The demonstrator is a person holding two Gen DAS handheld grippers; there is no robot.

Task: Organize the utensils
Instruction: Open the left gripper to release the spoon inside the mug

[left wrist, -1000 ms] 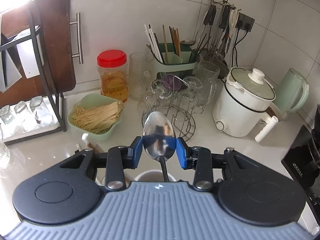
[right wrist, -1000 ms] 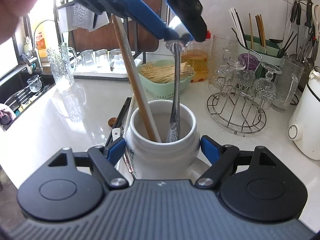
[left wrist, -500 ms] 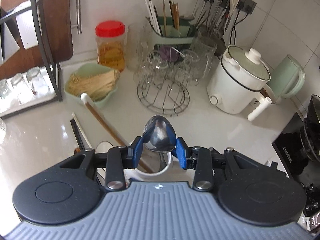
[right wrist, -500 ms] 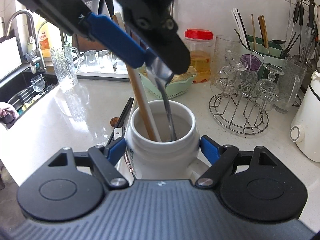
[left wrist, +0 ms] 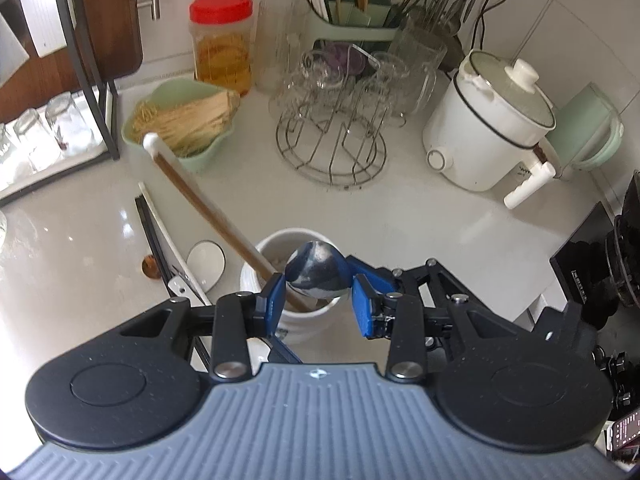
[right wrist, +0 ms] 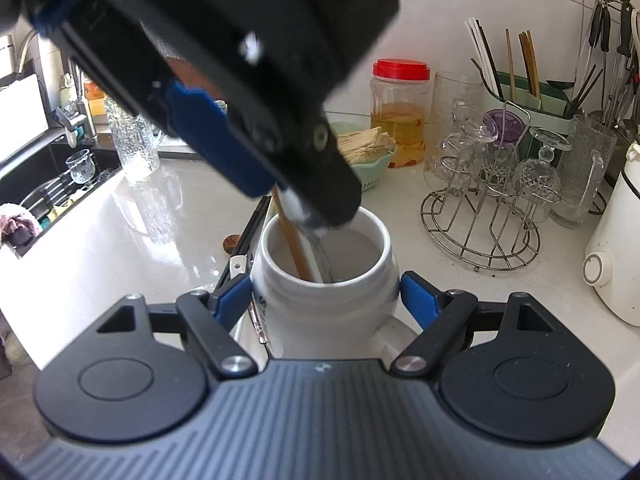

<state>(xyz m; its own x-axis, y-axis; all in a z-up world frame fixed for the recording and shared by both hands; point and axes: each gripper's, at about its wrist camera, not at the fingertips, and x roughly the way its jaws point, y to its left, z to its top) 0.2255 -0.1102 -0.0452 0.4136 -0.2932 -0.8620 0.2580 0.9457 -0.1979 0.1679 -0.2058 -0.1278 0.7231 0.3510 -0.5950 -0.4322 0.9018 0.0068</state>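
My left gripper [left wrist: 318, 304] is shut on the bowl of a metal spoon [left wrist: 318, 270], whose handle points down into a white ceramic jar [left wrist: 256, 276]. A wooden-handled utensil [left wrist: 200, 196] leans in the same jar. In the right wrist view my right gripper [right wrist: 326, 296] is shut on that jar [right wrist: 326, 304], its pads on both sides. The left gripper [right wrist: 280, 192] hangs just over the jar mouth, and the spoon handle [right wrist: 324, 256] reaches inside beside the wooden handle [right wrist: 294, 246].
Left of the jar lie a white spoon [left wrist: 204, 262], black chopsticks [left wrist: 150, 236] and a brown spoon [left wrist: 151, 268]. Behind stand a green bowl of noodles [left wrist: 180, 124], a wire glass rack [left wrist: 332, 144], a red-lidded jar [left wrist: 222, 44], a white cooker [left wrist: 488, 128] and a sink [right wrist: 52, 184].
My left gripper has dropped steadily towards the jar, lowering the spoon's handle deeper inside. The right gripper and jar have stayed put.
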